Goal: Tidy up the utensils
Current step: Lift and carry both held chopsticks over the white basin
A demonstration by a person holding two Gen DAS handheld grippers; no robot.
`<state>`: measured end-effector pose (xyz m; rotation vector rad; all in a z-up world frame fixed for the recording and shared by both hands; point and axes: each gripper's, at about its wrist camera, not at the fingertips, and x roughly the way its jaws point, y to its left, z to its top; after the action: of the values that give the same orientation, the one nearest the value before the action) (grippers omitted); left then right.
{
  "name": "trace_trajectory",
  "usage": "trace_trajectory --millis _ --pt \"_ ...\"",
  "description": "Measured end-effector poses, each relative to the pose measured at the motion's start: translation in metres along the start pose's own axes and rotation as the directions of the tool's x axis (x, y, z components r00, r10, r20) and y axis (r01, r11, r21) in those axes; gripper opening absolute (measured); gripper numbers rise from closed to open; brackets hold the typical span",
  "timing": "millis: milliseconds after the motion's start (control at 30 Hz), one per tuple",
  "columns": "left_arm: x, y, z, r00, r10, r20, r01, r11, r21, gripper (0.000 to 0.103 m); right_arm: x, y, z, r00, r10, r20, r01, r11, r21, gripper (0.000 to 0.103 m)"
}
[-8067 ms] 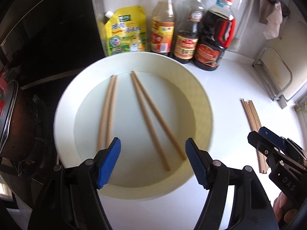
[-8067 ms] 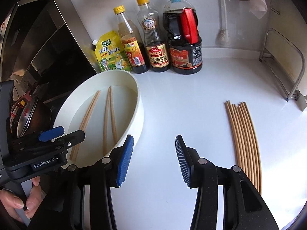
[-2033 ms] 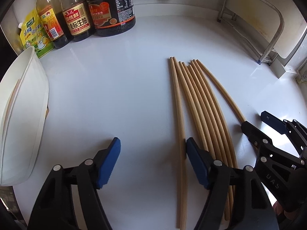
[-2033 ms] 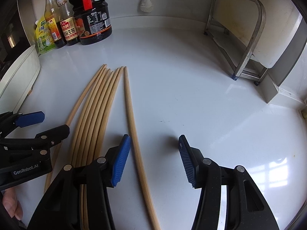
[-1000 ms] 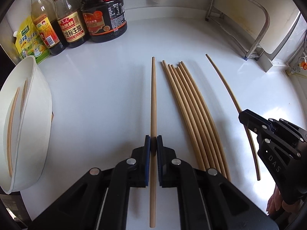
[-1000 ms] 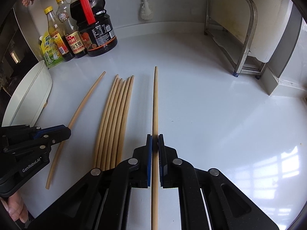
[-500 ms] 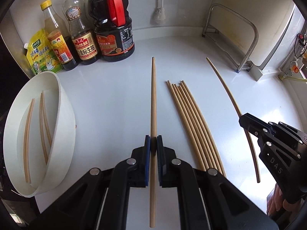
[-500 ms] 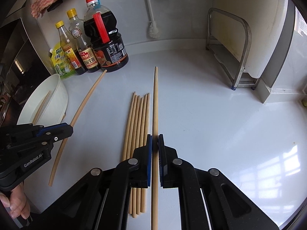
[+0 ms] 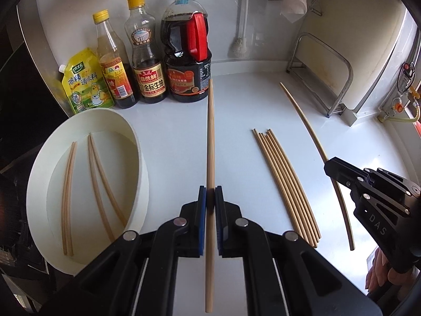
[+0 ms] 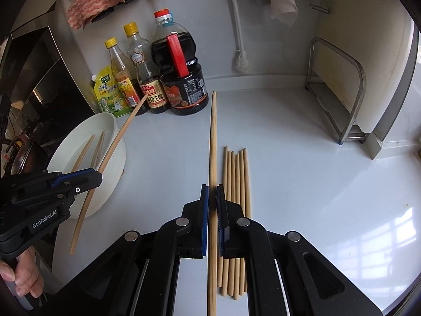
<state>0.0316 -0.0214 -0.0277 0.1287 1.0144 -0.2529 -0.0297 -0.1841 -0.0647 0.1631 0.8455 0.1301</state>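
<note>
Pinching one chopstick (image 9: 210,142) apiece, the left claw (image 9: 210,205) and right claw (image 10: 212,200) tilt steeply down above the white surface (image 10: 302,171), loose chopsticks (image 10: 235,184) lying between them, the bowl (image 9: 142,163) at nine o'clock holding four more.

A glossy white counter (image 10: 302,163) meets a pale wall (image 10: 200,8) at its back edge. A metal rack (image 10: 344,84) stands in the right back corner. Window light reflects near the counter's right front edge. A dark stove (image 10: 34,84) sits left.
</note>
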Motion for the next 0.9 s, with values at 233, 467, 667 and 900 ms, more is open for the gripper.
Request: trace_trajectory --millis 233,467,667,900 --pt "-0.02 0.03 0.003 0.999 -0.004 0.046 0.005 1.0 -0.018 0.007 -0.001 0.034 0.014 1.0 0.025 0.013 -0.025 0.999 -0.036 0.006" --pt "-0.032 0.068 0.004 0.997 0.018 0.073 -0.015 0.999 -0.052 0.007 0.002 0.071 0.031 0.998 0.049 0.026 -0.046 0.995 -0.086 0.006" --pt "-0.04 0.1 0.004 0.995 0.038 0.095 -0.031 0.996 -0.079 0.007 0.013 0.106 0.043 0.996 0.08 0.024 -0.076 0.989 -0.128 0.006" --pt "-0.044 0.14 0.005 0.991 0.068 0.114 -0.054 0.991 -0.122 0.007 0.029 0.146 0.057 0.994 0.104 0.017 -0.1 0.979 -0.176 0.006"
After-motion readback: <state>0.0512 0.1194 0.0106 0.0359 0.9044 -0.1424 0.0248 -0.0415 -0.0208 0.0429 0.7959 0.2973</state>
